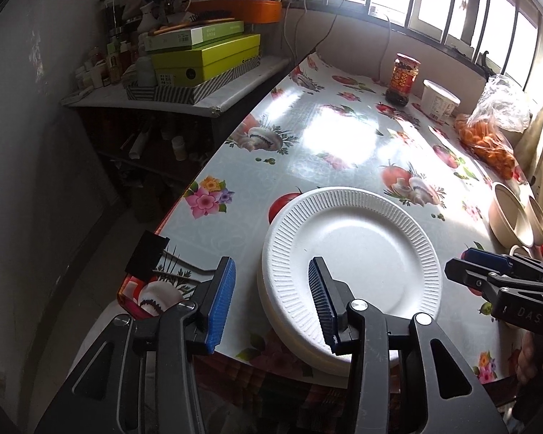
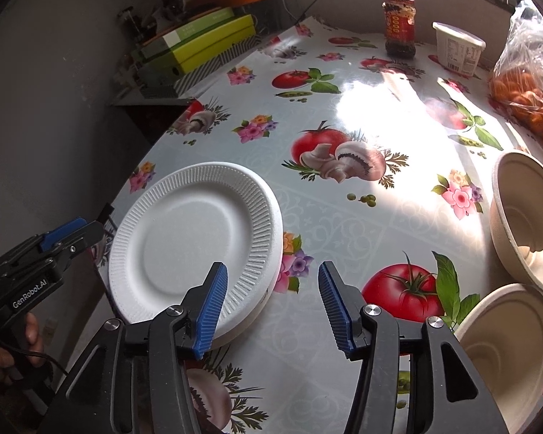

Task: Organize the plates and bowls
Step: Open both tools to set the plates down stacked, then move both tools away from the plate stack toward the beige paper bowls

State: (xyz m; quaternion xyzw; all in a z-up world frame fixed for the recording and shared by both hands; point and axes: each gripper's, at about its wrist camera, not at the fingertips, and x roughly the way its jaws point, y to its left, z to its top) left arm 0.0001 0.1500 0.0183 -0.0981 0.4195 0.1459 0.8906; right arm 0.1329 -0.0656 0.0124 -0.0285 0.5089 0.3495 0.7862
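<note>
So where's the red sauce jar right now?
The red sauce jar stands at the table's far edge below the window, just left of the white tub, far beyond the white plates.

Both views look forward and steeply down along their own tongs at the worktop (image 1: 307,137), from close above its near edge. The left wrist view sits just left of the white plate stack (image 1: 351,264), facing across it toward the windows. The right wrist view sits just right of that stack (image 2: 195,238). Both share the stack, the red jar (image 1: 403,79) beyond it, and each other's tongs.
</note>
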